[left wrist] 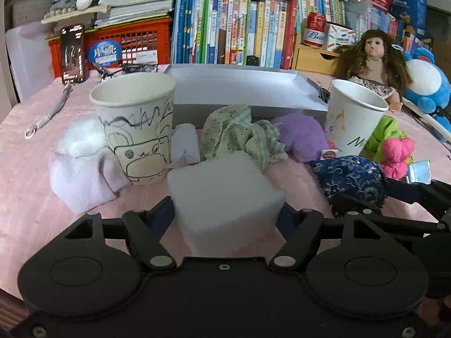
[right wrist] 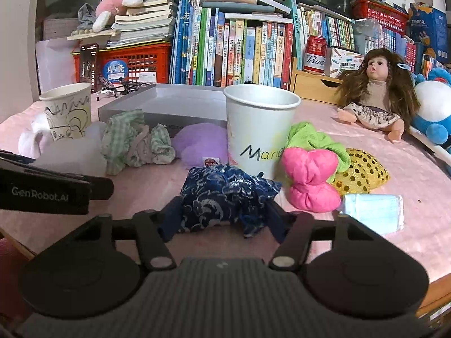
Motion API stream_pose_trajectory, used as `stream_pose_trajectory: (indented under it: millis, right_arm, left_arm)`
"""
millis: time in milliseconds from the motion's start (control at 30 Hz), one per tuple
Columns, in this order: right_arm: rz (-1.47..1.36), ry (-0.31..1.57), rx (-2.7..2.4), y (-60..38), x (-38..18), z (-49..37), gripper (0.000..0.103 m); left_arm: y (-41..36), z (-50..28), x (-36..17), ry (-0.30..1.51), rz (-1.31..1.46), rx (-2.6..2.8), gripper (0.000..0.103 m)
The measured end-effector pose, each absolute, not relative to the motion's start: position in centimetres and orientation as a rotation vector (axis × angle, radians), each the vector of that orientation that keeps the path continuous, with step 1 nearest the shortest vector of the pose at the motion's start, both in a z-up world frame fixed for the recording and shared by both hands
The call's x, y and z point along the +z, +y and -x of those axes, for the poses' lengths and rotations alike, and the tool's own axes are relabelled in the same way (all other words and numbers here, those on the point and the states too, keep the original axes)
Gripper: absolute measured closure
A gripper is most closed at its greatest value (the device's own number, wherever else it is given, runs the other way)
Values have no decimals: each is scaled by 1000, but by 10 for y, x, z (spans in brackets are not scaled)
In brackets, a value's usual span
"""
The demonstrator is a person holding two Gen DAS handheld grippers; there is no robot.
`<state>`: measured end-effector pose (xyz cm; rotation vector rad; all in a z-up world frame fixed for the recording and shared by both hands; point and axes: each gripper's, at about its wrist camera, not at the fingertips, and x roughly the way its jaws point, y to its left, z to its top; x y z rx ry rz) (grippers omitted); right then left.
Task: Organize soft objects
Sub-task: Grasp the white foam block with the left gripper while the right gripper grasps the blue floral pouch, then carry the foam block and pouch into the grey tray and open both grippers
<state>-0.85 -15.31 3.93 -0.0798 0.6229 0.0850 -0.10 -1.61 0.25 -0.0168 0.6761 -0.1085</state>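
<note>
A white foam block (left wrist: 225,194) is seen between the fingers of the left gripper (left wrist: 227,211), near the front edge of the tabletop (left wrist: 31,197); the fingers sit against its two sides, so the block appears to be gripped, though it rests on the pink cloth and is not lifted. A blue patterned cloth pouch (right wrist: 222,197) is likewise enclosed by the right gripper (right wrist: 222,219), whose fingers are narrowed onto its bunched fabric; it too lies on the tabletop.

Little of the task appears to be done. The grey tray (left wrist: 242,90) toward the back edge is seen without anything inside, as far as its visible part shows, and both paper cups look unfilled from this angle: the scribbled cup (left wrist: 135,129) toward the left and the cup marked with a name (right wrist: 259,129) toward the right. Left to be sorted are a green checked cloth (left wrist: 239,135), a purple plush piece (left wrist: 301,135), a white and pale pink sock bundle (left wrist: 81,166) beside the scribbled cup, a pink bow (right wrist: 310,180), a green cloth (right wrist: 313,140), a gold sequinned pouch (right wrist: 363,174) and a wrapped face mask (right wrist: 372,211). A doll (right wrist: 375,95) sits at the back right corner, apart from the pile.
</note>
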Motion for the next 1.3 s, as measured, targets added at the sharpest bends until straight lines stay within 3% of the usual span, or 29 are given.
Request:
stream_pose_trajectory:
  millis: [167, 667, 1067, 1300]
  right_arm:
    - [63, 620, 108, -154, 47, 13, 49]
    - [34, 525, 136, -167, 99, 21, 49]
    - [-14, 514, 88, -185, 107, 15, 49]
    - [-24, 486, 70, -198, 127, -3, 48]
  left_arm:
    - [-21, 9, 16, 635, -3, -141, 32]
    - [-27, 4, 74, 539, -7, -272, 31]
    - [-28, -7, 68, 575, -3, -299, 31]
    - [-21, -22, 102, 505, -29, -311, 31]
